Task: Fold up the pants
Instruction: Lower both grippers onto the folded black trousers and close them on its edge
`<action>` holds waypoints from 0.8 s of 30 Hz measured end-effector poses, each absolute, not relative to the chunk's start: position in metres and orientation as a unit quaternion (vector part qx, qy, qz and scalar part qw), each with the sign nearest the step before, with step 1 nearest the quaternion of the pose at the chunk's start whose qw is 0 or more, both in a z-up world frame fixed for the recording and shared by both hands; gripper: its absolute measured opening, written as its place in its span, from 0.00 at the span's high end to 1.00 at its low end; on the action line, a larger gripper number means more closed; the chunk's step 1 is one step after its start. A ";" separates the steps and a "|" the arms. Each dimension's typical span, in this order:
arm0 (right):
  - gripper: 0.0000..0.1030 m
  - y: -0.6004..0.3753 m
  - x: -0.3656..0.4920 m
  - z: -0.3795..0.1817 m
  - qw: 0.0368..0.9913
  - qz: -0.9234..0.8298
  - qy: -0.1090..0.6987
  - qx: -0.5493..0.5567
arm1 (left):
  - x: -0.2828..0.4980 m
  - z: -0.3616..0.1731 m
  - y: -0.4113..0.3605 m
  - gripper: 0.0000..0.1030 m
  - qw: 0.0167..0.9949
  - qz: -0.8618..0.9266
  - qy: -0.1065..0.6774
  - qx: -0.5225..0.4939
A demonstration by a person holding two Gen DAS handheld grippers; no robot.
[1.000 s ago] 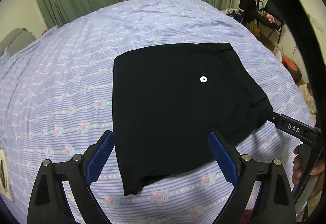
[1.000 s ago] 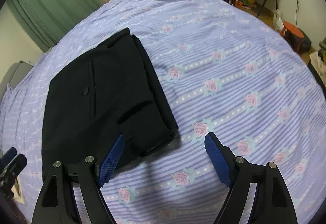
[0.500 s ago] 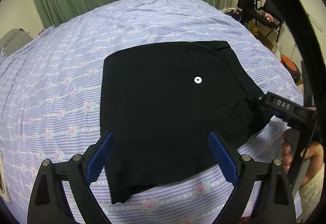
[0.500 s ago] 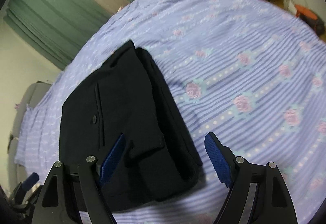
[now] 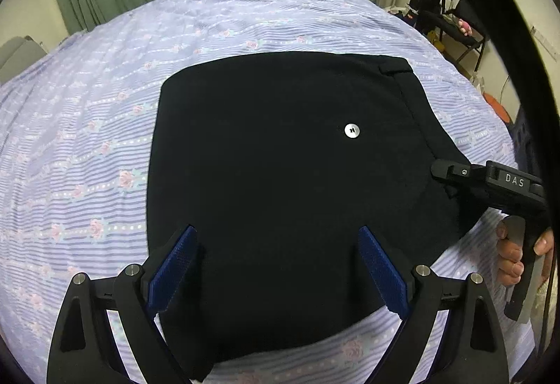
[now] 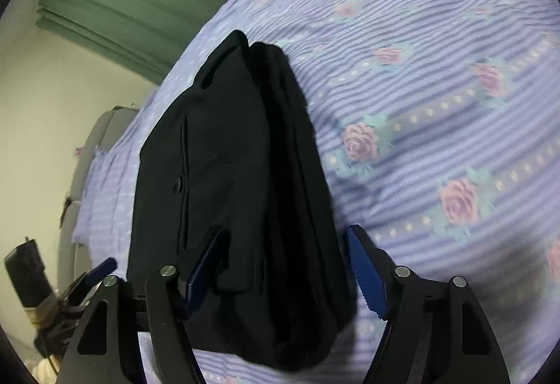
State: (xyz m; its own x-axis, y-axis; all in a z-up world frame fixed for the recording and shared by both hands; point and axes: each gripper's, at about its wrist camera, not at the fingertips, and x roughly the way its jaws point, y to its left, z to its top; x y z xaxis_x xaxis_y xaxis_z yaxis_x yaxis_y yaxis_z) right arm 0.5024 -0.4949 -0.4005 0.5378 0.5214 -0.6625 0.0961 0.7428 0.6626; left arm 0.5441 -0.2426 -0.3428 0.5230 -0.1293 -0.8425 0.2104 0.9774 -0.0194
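**Pants nearly folded**

Our pants (image 5: 280, 174) lie on the bed (image 5: 87, 139) as a compact folded stack. Both grippers, left (image 5: 276, 272) and right (image 6: 285, 272), have jaws apart, straddling its edges. Perhaps only tidying remains.

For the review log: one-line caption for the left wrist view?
Open left gripper over folded black pants on a floral bedspread.

I am reading just one label: white letters "DAS" are showing on the black body of my right gripper (image 5: 451, 170).
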 end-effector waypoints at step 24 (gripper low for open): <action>0.71 -0.410 0.526 -0.354 0.850 -0.008 0.514 0.115 | 0.596 -0.346 -0.147 0.09 0.869 -0.077 0.483 -0.069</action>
